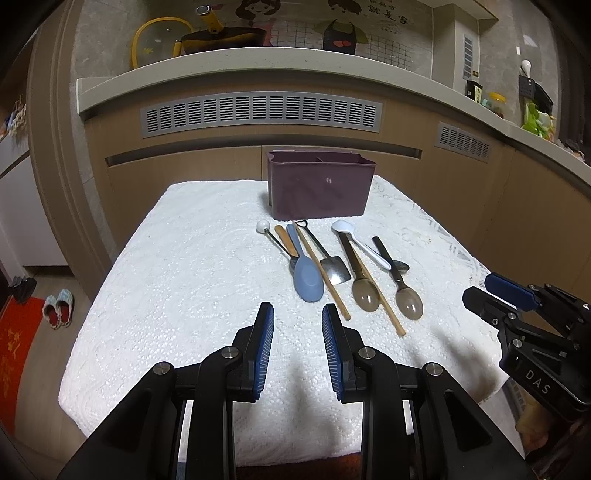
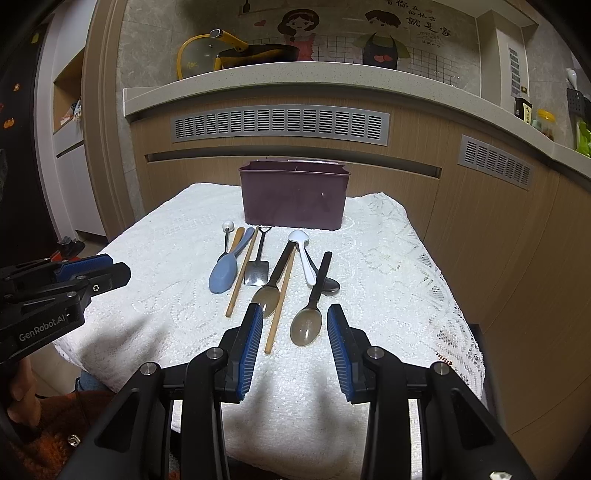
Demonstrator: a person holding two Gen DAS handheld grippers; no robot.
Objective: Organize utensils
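Note:
A purple utensil holder (image 1: 319, 184) (image 2: 293, 195) stands at the far edge of the white cloth-covered table (image 1: 184, 266) (image 2: 388, 266). In front of it lie several utensils: a blue rice paddle (image 1: 308, 278) (image 2: 223, 275), two wooden chopsticks (image 1: 321, 271) (image 2: 282, 299), a small metal spatula (image 1: 334, 271) (image 2: 256, 275), two translucent brown spoons (image 1: 365, 293) (image 2: 306, 326), a white spoon (image 1: 354, 236) (image 2: 301, 245) and a ball-ended tool (image 1: 263, 226) (image 2: 228, 226). My left gripper (image 1: 298, 314) is open and empty, short of the utensils. My right gripper (image 2: 294, 314) is open and empty, its fingers either side of the nearest brown spoon.
A kitchen counter (image 1: 258, 64) with cabinets runs behind the table, bearing a yellow-handled pan (image 1: 221, 35) and jars at the right. Slippers (image 1: 57, 308) and a red mat lie on the floor at the left.

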